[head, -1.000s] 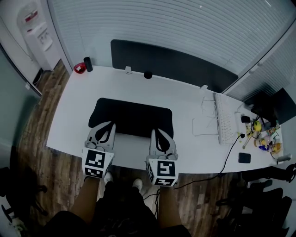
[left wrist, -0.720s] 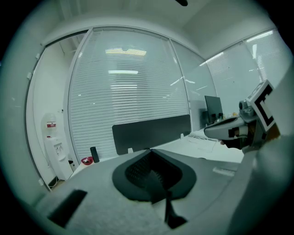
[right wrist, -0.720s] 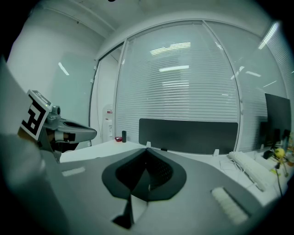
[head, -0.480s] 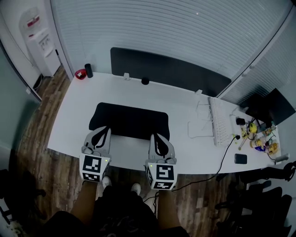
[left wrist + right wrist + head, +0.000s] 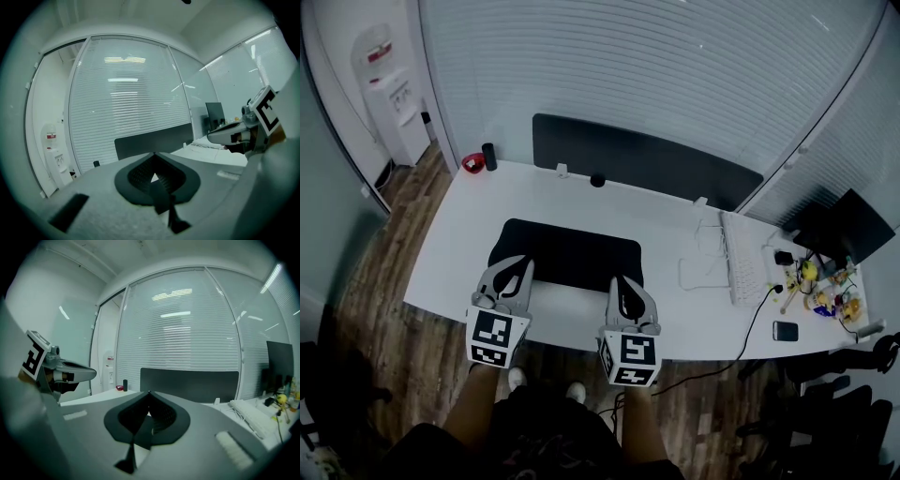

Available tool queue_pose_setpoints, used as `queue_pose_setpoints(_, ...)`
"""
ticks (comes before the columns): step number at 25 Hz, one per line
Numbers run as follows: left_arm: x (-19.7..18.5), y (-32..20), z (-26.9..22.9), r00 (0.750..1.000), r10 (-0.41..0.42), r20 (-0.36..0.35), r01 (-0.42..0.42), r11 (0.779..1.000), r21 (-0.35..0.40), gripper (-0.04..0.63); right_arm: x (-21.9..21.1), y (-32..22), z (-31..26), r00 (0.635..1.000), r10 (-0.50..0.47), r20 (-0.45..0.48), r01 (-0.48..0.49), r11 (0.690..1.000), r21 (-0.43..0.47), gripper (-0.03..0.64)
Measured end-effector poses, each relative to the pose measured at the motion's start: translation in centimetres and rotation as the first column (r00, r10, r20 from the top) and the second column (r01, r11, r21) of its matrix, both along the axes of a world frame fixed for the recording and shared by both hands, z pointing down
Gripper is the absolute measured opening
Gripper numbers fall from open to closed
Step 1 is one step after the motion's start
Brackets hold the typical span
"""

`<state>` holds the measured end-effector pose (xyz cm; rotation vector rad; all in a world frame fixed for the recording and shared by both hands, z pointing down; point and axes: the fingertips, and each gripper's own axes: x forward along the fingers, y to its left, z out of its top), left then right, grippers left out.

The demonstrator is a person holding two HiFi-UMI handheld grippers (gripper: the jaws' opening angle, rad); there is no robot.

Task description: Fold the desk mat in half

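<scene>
The black desk mat lies flat and unfolded on the white desk, near its front edge. My left gripper hovers at the mat's near left corner, and my right gripper at its near right corner. Both are shut with nothing between the jaws. In the left gripper view the left gripper has its tips together, and the right gripper looks the same in its own view. Both gripper views look level across the desk, so the mat is hidden in them. Whether the tips touch the mat I cannot tell.
A white keyboard with cables and a phone lie on the desk's right part. A black cylinder and a red item stand at the back left corner. A dark panel runs behind the desk. A water dispenser stands at the far left.
The head view has shifted a little. Both grippers stay shut at the mat's near edge, and the mat has not moved.
</scene>
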<state>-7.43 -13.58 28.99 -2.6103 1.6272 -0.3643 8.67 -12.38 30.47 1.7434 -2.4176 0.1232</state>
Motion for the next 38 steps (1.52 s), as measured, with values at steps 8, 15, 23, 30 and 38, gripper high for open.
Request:
queue_pose_setpoints(8, -0.2, 0.8, -1.5, 1.0, -0.023, 0.006, 0.023, 0.999, 0.034, 0.0, 0.3, 1.3, -1.2, 1.0, -0.012, -0.01, 0.012, 0.999, 0.034, 0.008)
queue_pose_setpoints(15, -0.7, 1.4, -2.2, 0.999, -0.042, -0.011, 0.042, 0.998, 0.047, 0.0, 0.6, 2.0, -1.5, 1.0, -0.023, -0.009, 0.024, 0.999, 0.046, 0.008)
queue_pose_setpoints(23, -0.9, 1.9, -1.9, 0.997, -0.071, -0.031, 0.072, 0.996, 0.044, 0.0, 0.8, 2.1, -1.7, 0.999, -0.04, 0.001, 0.04, 0.997, 0.06, 0.008)
queue_pose_setpoints(30, -0.3, 2.3, -1.9, 0.997, -0.066, -0.027, 0.068, 0.996, 0.056, 0.0, 0.7, 2.5, -1.9, 0.997, -0.065, -0.04, 0.068, 0.994, 0.082, 0.008)
queue_pose_setpoints(38, 0.1, 2.1, -1.6, 0.997, -0.067, -0.021, 0.069, 0.996, 0.054, 0.0, 1.0, 2.0, -1.5, 0.997, -0.072, -0.028, 0.073, 0.995, 0.07, 0.008)
